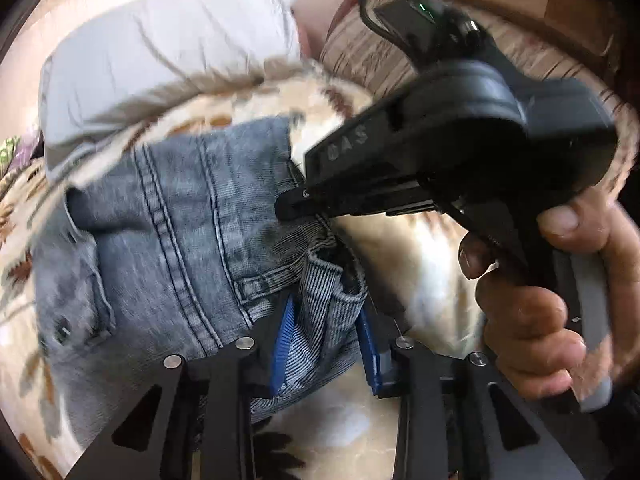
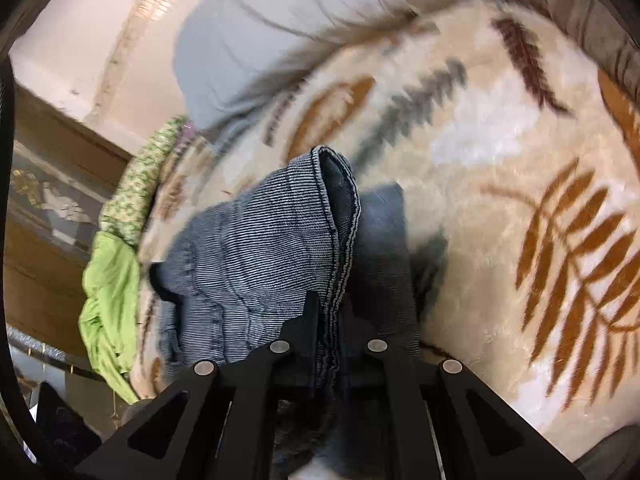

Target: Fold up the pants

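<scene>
Blue denim pants [image 1: 180, 232] lie bunched on a cream blanket with a leaf pattern [image 1: 416, 264]. My left gripper [image 1: 326, 344] is shut on a fold of the denim between its blue pads [image 1: 282, 344]. My right gripper [image 1: 292, 204] shows in the left wrist view, held by a hand, its tips clamped on the pants' edge. In the right wrist view the right gripper [image 2: 332, 312] is shut on a hemmed denim edge [image 2: 336, 240], lifted above the blanket [image 2: 500, 184].
A grey-white pillow [image 1: 160, 56] lies at the blanket's far side and also shows in the right wrist view [image 2: 280, 28]. Green cloth [image 2: 116, 280] hangs at the bed's left edge beside wooden furniture [image 2: 44, 200].
</scene>
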The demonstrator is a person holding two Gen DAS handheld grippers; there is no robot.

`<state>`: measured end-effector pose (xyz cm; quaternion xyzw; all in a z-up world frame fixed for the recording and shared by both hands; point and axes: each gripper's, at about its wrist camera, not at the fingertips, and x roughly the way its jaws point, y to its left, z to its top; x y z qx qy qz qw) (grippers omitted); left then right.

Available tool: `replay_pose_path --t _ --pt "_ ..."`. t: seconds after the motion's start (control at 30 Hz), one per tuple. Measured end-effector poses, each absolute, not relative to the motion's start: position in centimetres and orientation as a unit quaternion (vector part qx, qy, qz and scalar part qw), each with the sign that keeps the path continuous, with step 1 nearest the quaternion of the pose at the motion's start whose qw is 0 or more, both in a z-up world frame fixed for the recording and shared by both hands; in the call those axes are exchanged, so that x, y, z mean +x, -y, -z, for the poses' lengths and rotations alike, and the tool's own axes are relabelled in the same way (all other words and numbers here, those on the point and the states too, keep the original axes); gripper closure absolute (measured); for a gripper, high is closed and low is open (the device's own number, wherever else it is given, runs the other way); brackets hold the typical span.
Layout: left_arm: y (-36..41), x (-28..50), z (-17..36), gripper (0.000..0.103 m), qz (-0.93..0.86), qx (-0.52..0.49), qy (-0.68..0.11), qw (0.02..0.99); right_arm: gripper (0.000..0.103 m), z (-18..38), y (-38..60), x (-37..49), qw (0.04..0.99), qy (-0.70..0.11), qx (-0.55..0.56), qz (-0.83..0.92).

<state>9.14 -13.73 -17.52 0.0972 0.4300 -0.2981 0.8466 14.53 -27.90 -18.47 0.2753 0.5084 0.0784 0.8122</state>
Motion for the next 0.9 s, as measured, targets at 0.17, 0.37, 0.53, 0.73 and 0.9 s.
replay_pose_path --t 0.17,0.37,0.53,0.73,0.9 --pt "12.0 7.8 15.2 0.054 0.326 0.066 -0.423 0.843 0.066 18.6 28.6 13.6 0.817 -0.493 0.289 -0.077" --pt "4.3 5.6 12.9 0.037 0.301 -0.037 -0.410 0.860 0.054 14.3 29.9 9.5 0.851 -0.428 0.299 -0.058" --pt "-0.2 5.2 13.9 0.042 0.242 -0.107 -0.421 0.868 0.055 15.3 26.4 6.7 0.845 -0.462 0.258 -0.077" --pt "1.3 6.0 15.3 0.040 0.223 -0.093 -0.414 0.878 0.092 17.6 24.4 8.1 0.831 -0.512 0.214 -0.050" --pt "1.5 6.9 15.3 0.040 0.224 -0.111 -0.411 0.877 0.095 15.0 24.0 5.9 0.857 -0.490 0.161 -0.001"
